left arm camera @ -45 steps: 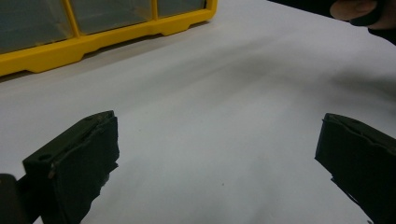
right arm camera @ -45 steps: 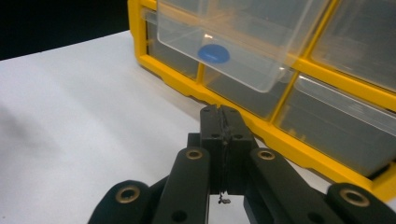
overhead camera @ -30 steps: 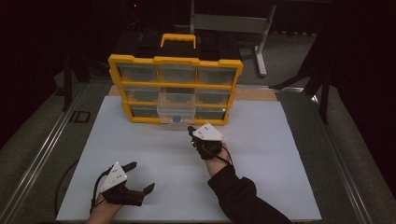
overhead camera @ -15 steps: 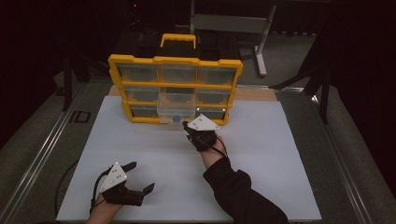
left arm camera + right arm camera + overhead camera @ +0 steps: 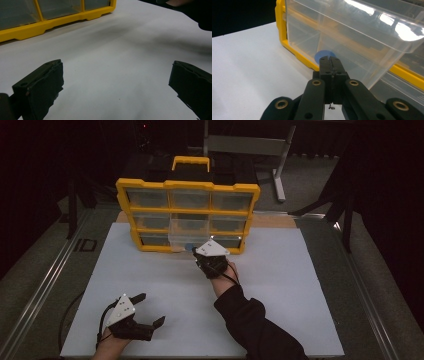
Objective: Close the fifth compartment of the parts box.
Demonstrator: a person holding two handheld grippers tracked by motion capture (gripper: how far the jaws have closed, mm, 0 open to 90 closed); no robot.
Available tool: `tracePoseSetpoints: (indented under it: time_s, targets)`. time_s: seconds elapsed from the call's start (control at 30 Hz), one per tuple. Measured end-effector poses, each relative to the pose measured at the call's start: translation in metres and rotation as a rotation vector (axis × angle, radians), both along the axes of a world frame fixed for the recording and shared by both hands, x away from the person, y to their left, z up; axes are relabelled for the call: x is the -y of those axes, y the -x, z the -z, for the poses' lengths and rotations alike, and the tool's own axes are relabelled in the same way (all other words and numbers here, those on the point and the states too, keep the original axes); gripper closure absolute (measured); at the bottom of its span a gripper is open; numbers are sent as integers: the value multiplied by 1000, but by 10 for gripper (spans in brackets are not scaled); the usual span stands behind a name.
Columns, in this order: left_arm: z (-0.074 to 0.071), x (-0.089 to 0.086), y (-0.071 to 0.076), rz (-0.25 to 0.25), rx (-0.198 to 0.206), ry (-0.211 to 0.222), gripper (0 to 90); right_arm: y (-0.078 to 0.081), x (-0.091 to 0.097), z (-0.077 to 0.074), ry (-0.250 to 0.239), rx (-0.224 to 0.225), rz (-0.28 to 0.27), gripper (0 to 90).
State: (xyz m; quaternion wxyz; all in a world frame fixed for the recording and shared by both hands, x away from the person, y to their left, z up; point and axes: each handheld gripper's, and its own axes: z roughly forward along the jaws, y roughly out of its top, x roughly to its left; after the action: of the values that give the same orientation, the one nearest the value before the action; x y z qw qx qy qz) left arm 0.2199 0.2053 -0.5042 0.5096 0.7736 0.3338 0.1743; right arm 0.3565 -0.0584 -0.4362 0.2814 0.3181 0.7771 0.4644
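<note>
High view shows the right claw [image 5: 200,254] at the front of the yellow organizer [image 5: 187,185], its tips against the clear drawer [image 5: 189,231] that sticks out of the middle column, between the neighbouring bins. The right gripper view makes the state plain: both black jaws are pressed flat together, with a small blue disc [image 5: 324,55] just beyond their tips, pinched at its edge or merely behind them; I cannot tell which. The disc sits low against the drawer's front wall. The left claw [image 5: 145,309] rests well apart, near the front of the white surface [image 5: 300,285], jaws spread wide and holding nothing. From where things stand, the risk I see is the shut tips pushing the drawer askew, or nudging it back in, since only its plastic wall meets them; a thin disc could also slip free if the grip is only on its rim. No brand, label or lettering is legible on the organizer or the drawers.
</note>
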Motion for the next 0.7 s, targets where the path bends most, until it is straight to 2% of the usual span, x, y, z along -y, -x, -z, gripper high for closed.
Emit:
tracePoseSetpoints:
  time_s: [0.7]
  targets:
    - [0, 0, 0, 0, -1, 2, 0, -13, 2, -3, 0, -9, 20, 900]
